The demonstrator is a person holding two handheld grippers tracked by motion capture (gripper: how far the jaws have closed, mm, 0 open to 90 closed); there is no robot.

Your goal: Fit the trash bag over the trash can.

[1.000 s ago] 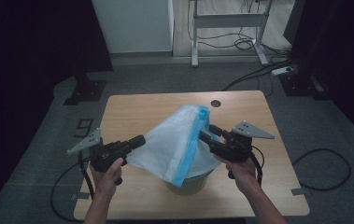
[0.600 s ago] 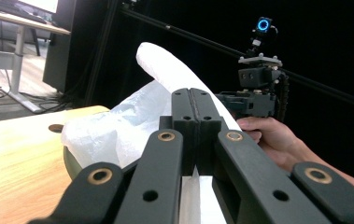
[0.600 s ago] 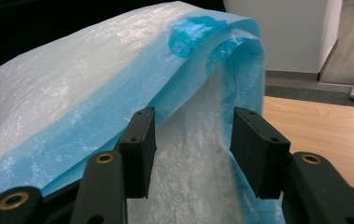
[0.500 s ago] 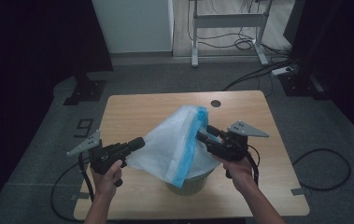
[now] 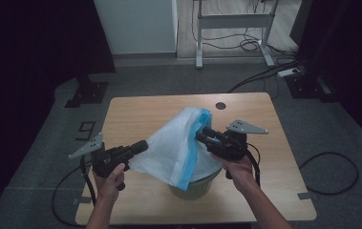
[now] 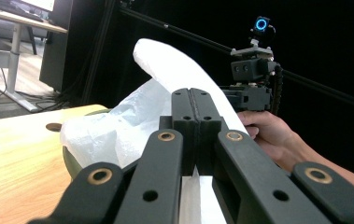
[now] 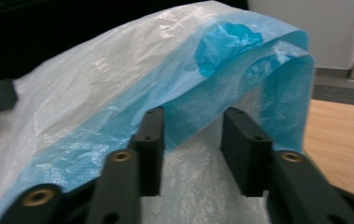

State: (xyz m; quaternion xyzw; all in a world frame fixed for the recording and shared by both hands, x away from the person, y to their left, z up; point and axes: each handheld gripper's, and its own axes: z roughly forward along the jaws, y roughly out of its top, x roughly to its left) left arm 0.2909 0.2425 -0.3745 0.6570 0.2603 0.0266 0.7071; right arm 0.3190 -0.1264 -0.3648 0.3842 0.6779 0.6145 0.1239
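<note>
From the high view, the left gripper (image 5: 140,146) sits level at the near left of the table (image 5: 135,114), its jaws pinched shut on the white side of the plastic bag (image 5: 174,145), and this pull toward the left keeps the film stretched like a tent. The right gripper (image 5: 201,134) comes in from the opposite side at the blue-edged mouth of the bag, directly above the green bin (image 5: 193,188) that stands on the table just below and between the two tools; holding the mouth there looks meant for spreading the bag over the bin's rim. In the left gripper view, the jaws meet flush with a strip of white film caught between them, the bag (image 6: 118,126) bulging ahead and the bin's dark rim (image 6: 72,161) beneath it. In the right gripper view, the jaws have just been closing yet stand apart, the blue hem (image 7: 240,93) draped over and between them, not clamped.
</note>
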